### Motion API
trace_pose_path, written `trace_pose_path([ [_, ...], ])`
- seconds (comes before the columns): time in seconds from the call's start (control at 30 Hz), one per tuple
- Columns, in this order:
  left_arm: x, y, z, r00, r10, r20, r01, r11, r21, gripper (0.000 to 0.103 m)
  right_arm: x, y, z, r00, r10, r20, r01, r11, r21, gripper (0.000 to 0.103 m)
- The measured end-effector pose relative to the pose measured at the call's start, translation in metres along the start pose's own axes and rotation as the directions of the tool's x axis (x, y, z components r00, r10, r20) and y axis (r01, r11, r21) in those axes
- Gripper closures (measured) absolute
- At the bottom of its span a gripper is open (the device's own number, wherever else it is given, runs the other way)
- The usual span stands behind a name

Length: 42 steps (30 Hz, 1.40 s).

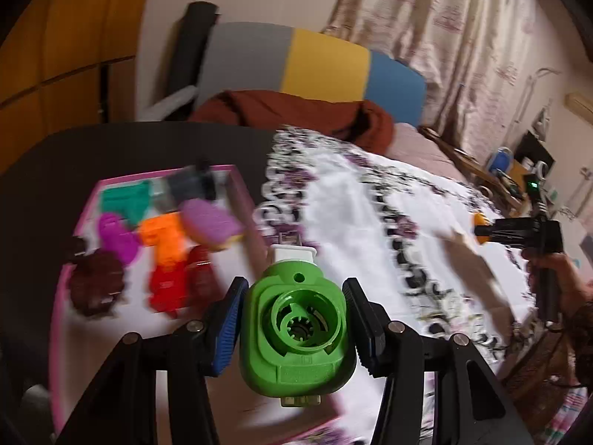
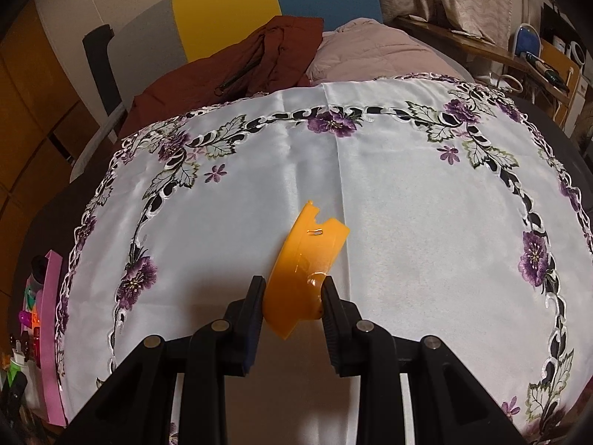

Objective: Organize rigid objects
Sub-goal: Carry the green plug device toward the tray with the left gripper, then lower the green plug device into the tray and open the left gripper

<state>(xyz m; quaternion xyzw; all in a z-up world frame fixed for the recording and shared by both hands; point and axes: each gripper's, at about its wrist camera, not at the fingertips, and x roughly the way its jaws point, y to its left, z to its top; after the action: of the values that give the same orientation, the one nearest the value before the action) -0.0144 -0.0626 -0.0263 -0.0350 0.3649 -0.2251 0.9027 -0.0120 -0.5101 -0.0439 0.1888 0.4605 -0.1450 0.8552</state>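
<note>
The left claw (image 1: 294, 328) is closed part-way on a green plastic piece (image 1: 296, 330), its blue-ribbed pads pressing the two flanks of the piece. The piece has a round recessed socket facing the camera and a white tab at its far end (a small pale tab also sticks out at the near end). It hangs above the right edge of a pink-rimmed tray (image 1: 74, 230), which sits on the dark worktop (image 1: 111, 148) at the left. Inside the tray lie several coloured plastic pieces, blurred: a teal one (image 1: 126, 200), a magenta one (image 1: 116, 237), an orange one (image 1: 163, 237), a red one (image 1: 170, 285), a dark brown one (image 1: 96, 285) and a lilac one (image 1: 211, 222) resting partly on the others. The view is smeared, so finer shapes cannot be told.

The right claw (image 2: 292, 296) is nearly closed, gripping the near end of a flat orange plastic piece (image 2: 307, 256) between its pads; the piece points away from the claw and tilts to the right, above a white embroidered tablecloth (image 2: 407, 204) with purple flowers around its border. In the left wrist view the same claw shows at the far right, held by a person's hand (image 1: 563, 278), well apart from the tray. The tray's pink rim appears at the left margin of the right wrist view, off the cloth's edge.
</note>
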Motion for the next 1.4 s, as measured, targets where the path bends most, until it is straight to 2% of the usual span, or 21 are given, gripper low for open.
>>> trace_pose_path([
  [0.23, -0.005, 0.046, -0.018, 0.995, 0.098, -0.031, -0.099, 0.994, -0.049, 0.05, -0.002, 0.001, -0.001, 1.0, -0.001, 0.009, 0.001, 1.0, -0.005, 0.074],
  [0.3, -0.007, 0.056, -0.022, 0.993, 0.114, -0.034, -0.116, 0.992, -0.059, 0.051, -0.003, 0.004, -0.001, 1.0, 0.002, 0.013, -0.002, 1.0, -0.015, 0.074],
  [0.33, -0.007, 0.059, -0.024, 0.992, 0.123, -0.037, -0.125, 0.99, -0.061, 0.056, -0.003, 0.007, -0.001, 1.0, 0.0, 0.014, 0.0, 1.0, -0.028, 0.074],
  [0.37, -0.007, 0.063, -0.024, 0.991, 0.13, -0.042, -0.133, 0.989, -0.063, 0.06, -0.003, 0.011, -0.002, 1.0, -0.007, 0.017, 0.008, 0.999, -0.047, 0.074],
  [0.6, -0.01, 0.079, -0.029, 0.989, 0.143, -0.04, -0.146, 0.985, -0.088, 0.06, -0.008, 0.038, -0.009, 0.999, -0.009, 0.041, 0.014, 0.992, -0.128, 0.074],
  [0.67, -0.011, 0.08, -0.029, 0.988, 0.151, -0.036, -0.153, 0.985, -0.084, 0.06, -0.011, 0.045, -0.012, 0.999, 0.014, 0.046, -0.008, 0.991, -0.131, 0.074],
  [0.83, -0.015, 0.083, -0.031, 0.977, 0.213, -0.026, -0.214, 0.974, -0.077, 0.048, -0.017, 0.072, -0.027, 0.994, 0.105, 0.034, -0.1, 0.986, -0.137, 0.074],
  [0.9, -0.016, 0.088, -0.032, 0.976, 0.214, -0.029, -0.216, 0.972, -0.096, 0.044, -0.02, 0.084, -0.034, 0.989, 0.149, 0.026, -0.144, 0.979, -0.142, 0.074],
  [0.97, -0.02, 0.092, -0.033, 0.974, 0.227, -0.029, -0.229, 0.966, -0.124, 0.034, -0.025, 0.1, -0.042, 0.982, 0.19, 0.017, -0.185, 0.971, -0.153, 0.074],
  [1.07, -0.028, 0.096, -0.034, 0.979, 0.205, -0.013, -0.204, 0.965, -0.163, 0.018, -0.03, 0.125, -0.055, 0.961, 0.278, -0.014, -0.277, 0.949, -0.153, 0.074],
  [1.23, -0.041, 0.091, -0.031, 0.981, 0.192, 0.013, -0.187, 0.969, -0.162, 0.01, -0.039, 0.181, -0.08, 0.913, 0.401, -0.077, -0.408, 0.89, -0.205, 0.074],
  [1.4, -0.049, 0.085, -0.029, 0.983, 0.182, 0.025, -0.176, 0.973, -0.146, 0.0, -0.046, 0.232, -0.101, 0.879, 0.457, -0.134, -0.476, 0.837, -0.269, 0.074],
])
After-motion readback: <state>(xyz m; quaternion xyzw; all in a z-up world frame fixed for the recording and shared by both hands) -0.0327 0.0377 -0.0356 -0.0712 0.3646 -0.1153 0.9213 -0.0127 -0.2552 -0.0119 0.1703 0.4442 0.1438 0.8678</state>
